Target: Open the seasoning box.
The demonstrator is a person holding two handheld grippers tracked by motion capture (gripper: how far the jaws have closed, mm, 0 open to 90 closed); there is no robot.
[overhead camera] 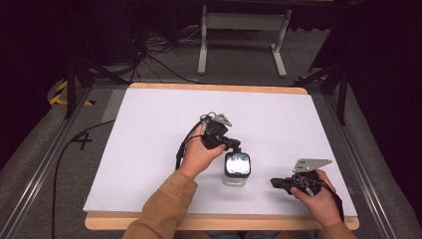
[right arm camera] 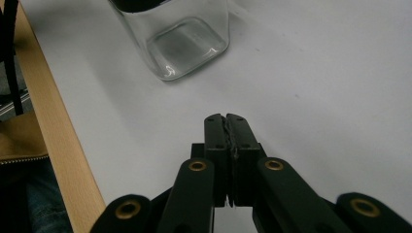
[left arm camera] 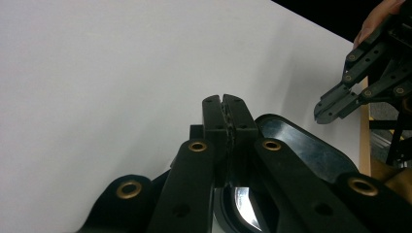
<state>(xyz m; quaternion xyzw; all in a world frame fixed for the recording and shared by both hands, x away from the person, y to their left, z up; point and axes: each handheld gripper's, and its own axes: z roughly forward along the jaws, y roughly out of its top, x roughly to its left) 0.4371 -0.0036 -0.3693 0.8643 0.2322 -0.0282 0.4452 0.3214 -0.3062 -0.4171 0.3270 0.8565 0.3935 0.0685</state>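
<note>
Jar: I see 1 clear square glass jar with a black lid standing upright on the white surface, near the front edge and between my 2 hands.
Left tongs: my left tongs sit right over the far side of the lid; in the left gripper view the pads meet with nothing between them, and the lid's rim curves just beneath the jaws. I think they rest on the lid, but the angle is too poor to be sure of contact.
Right tongs: my right tongs lie low beside the jar, apart from it, tips aimed at it; in the right gripper view the pads are pressed together, holding nothing.
Jar contents: through the glass I see nothing inside.
</note>
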